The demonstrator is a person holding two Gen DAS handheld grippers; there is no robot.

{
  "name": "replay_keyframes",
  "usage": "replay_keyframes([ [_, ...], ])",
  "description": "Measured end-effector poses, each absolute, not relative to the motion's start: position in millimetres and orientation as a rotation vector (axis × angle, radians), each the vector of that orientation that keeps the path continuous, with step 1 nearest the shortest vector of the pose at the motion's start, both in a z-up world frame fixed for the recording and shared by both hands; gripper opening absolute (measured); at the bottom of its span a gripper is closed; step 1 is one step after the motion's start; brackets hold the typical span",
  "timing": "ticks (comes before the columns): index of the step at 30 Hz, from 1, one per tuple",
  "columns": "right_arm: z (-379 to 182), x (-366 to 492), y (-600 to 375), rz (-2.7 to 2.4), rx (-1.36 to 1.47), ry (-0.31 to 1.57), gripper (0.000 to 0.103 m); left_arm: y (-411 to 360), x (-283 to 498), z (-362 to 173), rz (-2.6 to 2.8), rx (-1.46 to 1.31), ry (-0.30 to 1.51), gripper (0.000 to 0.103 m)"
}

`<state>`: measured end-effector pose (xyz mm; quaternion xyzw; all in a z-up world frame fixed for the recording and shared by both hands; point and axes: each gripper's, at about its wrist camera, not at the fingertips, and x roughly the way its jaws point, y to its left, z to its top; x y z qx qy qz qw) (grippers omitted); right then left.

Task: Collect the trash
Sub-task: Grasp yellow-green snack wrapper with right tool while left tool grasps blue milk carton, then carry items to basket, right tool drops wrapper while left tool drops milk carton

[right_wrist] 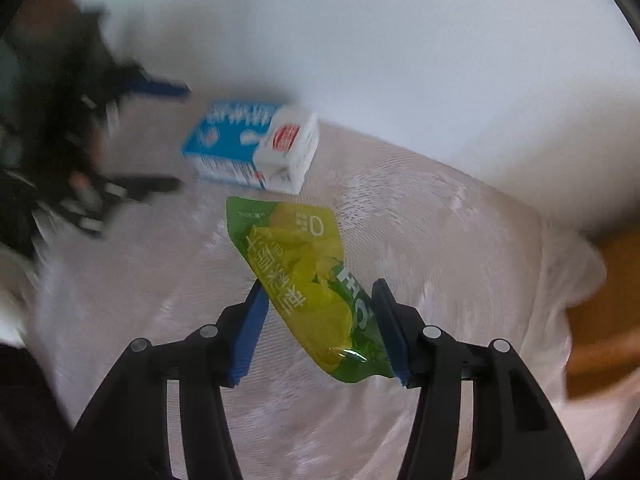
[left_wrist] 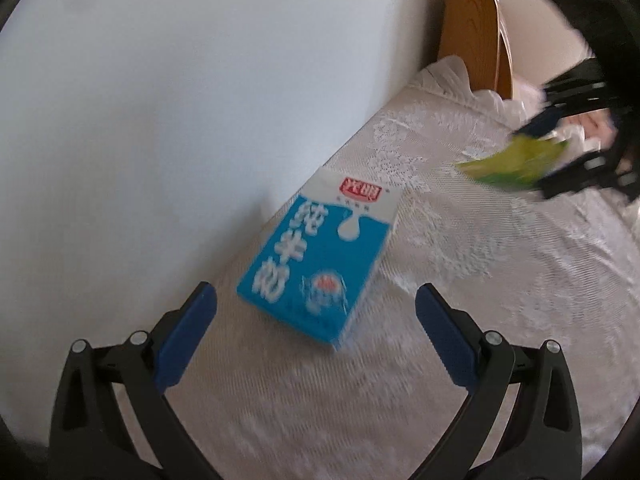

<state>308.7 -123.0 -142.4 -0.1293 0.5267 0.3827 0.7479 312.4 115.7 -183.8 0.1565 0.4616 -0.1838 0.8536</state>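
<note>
Left gripper (left_wrist: pixel 316 300): I have it spread wide, holding nothing, fingers pointing at the milk carton (left_wrist: pixel 318 256).
Milk carton: lies flat on the lace-covered counter (left_wrist: pixel 460 280), along the counter's wall-side edge (close to the wall, whether touching I cannot tell), just ahead of my left gripper and centred between its two pads.
Carton's long axis: runs away from me, nearly in line with the fingers, tilted a little to the right; the short width is what faces the jaws, so I judge a straight push forward and a squeeze should seat it.
Right gripper (right_wrist: pixel 320 304): its jaws are partly drawn in around the green snack bag (right_wrist: pixel 304 280), both pads against the bag's sides (looks lifted off the cloth, though blur makes that uncertain).
Nearer arm: left, clearly; the right is busy and well apart from the carton.
</note>
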Motion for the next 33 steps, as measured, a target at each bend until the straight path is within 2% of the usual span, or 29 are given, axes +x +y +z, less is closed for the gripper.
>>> replay_keyframes([
  [8,-127.2,263.7,-161.9,0.787,-0.051,1.142,0.052,98.9,338.2,-209.1,-0.464,0.456,0.997,0.095],
  [9,-126.2,256.0,-164.6,0.780,-0.021,1.137,0.052,95.7,340.5,-210.7,-0.470,0.458,0.999,0.091],
  [10,-125.5,250.3,-167.6,0.771,0.002,1.134,0.052,93.9,340.9,-213.5,-0.467,0.456,1.003,0.082],
  [11,-126.5,251.5,-164.7,0.767,0.012,1.132,0.052,95.3,338.8,-213.3,-0.459,0.455,0.997,0.077],
  [16,-127.5,222.8,-167.9,0.741,0.120,1.122,0.052,95.6,323.1,-208.6,-0.427,0.352,1.008,0.075],
  [25,-123.4,172.9,-168.3,0.703,0.229,1.104,0.052,87.1,219.0,-194.0,-0.230,0.139,1.012,0.073],
  [33,-115.2,83.3,-193.0,0.614,0.386,1.029,0.053,64.1,91.3,-170.5,-0.092,0.068,1.028,0.071],
])
